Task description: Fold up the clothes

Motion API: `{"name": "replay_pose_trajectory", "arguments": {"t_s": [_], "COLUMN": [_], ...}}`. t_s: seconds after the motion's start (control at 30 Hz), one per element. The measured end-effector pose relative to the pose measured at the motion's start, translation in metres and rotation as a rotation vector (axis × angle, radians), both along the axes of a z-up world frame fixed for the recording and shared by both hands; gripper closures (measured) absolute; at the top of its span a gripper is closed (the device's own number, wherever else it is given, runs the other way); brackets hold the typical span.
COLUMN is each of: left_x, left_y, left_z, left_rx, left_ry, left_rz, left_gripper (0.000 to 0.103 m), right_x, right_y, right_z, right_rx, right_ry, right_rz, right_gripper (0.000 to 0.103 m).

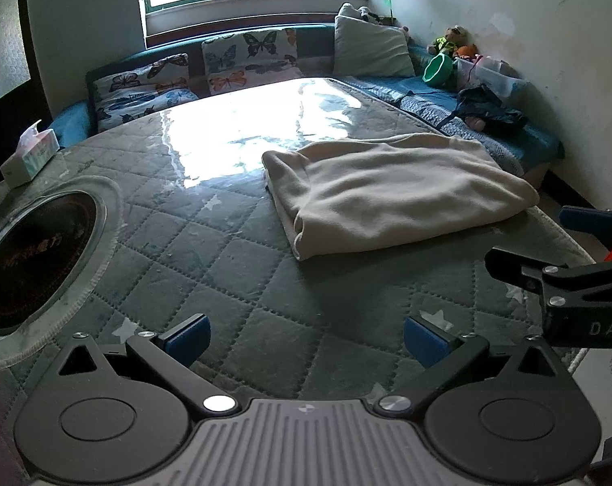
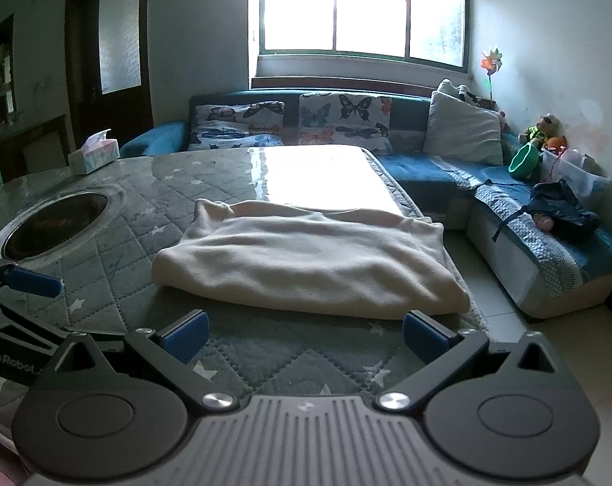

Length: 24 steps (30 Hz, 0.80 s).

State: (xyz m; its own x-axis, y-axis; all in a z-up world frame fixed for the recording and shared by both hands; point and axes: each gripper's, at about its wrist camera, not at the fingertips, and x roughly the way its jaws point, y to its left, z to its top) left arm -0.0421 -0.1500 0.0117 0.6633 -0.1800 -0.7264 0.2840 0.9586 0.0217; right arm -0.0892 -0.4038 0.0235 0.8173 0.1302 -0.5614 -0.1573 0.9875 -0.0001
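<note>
Cloth comes first: the cream garment (image 2: pixel 306 259) lies already doubled over into a thick, rough rectangle on the quilted table cover (image 2: pixel 115 243), toward the table's right edge, with its near folded edge just ahead of your right gripper (image 2: pixel 303 338). That gripper hovers with its blue pads spread wide and nothing between them; your left gripper (image 1: pixel 306 340) is likewise wide apart and empty, over bare quilting nearer the table's front edge, well short of the garment's left end. You look to be between folds, or close to done, since the bundle is compact but its far edge is still rumpled. If another fold is wanted, you need both tongs down at the near corners, pinching all layers together so none slips out. Off to the left sit the round inset burner (image 1: pixel 34 251) and, at the far left corner, a tissue box (image 1: pixel 30 158).
</note>
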Motion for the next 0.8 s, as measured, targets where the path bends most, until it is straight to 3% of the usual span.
{"name": "replay_pose_trajectory", "arguments": {"t_s": [0.8], "left_x": [0.025], "left_y": [0.004], "left_z": [-0.006], "left_rx": [0.045], "left_ry": [0.017], "left_rz": [0.027], "left_gripper": [0.0], "right_x": [0.024], "right_y": [0.006], "right_z": [0.0], "right_rx": [-0.014], "right_ry": [0.007], "right_rz": [0.062], "right_gripper": [0.0]}}
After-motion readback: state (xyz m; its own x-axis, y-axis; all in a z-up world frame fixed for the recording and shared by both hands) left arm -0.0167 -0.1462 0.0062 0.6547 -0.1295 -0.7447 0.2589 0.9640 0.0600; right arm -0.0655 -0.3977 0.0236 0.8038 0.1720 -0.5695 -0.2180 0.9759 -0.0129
